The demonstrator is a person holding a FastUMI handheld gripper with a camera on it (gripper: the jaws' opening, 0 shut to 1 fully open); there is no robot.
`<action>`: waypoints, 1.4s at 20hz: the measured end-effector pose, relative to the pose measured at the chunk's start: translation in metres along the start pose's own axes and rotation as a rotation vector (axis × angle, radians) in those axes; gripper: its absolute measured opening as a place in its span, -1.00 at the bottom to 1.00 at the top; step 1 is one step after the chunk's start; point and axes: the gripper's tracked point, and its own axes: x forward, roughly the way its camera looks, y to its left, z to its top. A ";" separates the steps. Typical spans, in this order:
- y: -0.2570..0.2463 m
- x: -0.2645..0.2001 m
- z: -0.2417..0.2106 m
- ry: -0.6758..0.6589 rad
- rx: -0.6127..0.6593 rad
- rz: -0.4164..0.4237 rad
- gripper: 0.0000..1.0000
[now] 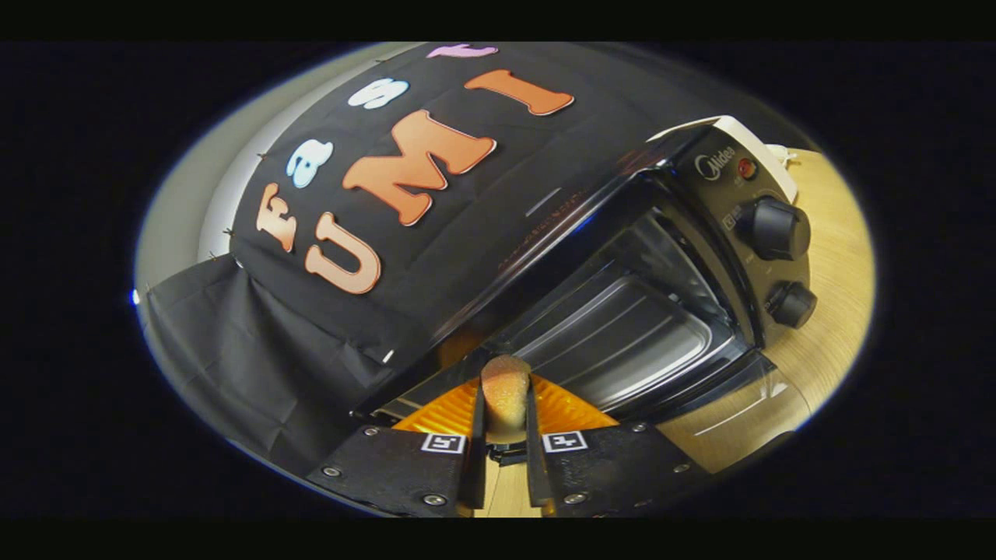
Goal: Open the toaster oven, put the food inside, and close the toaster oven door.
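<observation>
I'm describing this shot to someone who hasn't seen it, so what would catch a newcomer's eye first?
First, the piece of bread pinched upright in the gripper, both fingers pressing on it. Just beyond it the toaster oven stands open, its glass door dropped down onto the wooden table and a ribbed metal tray showing inside. Two black knobs stand out on its control panel.

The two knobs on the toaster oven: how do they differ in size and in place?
The upper knob looks larger than the lower knob, though the fisheye view may add to this. The upper knob sits nearer the red lamp; the lower knob sits nearer the wooden table. Both are dark, round and on the oven's control panel, beside the open cavity. The gripper is shut on the food.
</observation>
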 end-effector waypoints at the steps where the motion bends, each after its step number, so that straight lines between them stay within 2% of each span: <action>1: 0.000 0.003 0.004 -0.022 -0.021 -0.005 -0.45; 2: 0.001 0.002 0.008 -0.045 -0.049 -0.016 -0.39; 4: -0.002 0.004 0.014 -0.085 -0.141 -0.052 -0.16; 5: -0.003 0.006 0.013 -0.083 -0.174 -0.058 0.06; 9: -0.008 -0.002 0.003 -0.046 -0.257 -0.072 0.42; 11: -0.010 -0.012 0.001 -0.033 -0.314 -0.082 0.52; 17: -0.015 -0.053 -0.011 0.027 -0.477 -0.101 0.74; 25: -0.025 -0.116 -0.036 0.147 -0.593 -0.131 0.89; 28: -0.033 -0.140 -0.050 0.194 -0.603 -0.139 0.89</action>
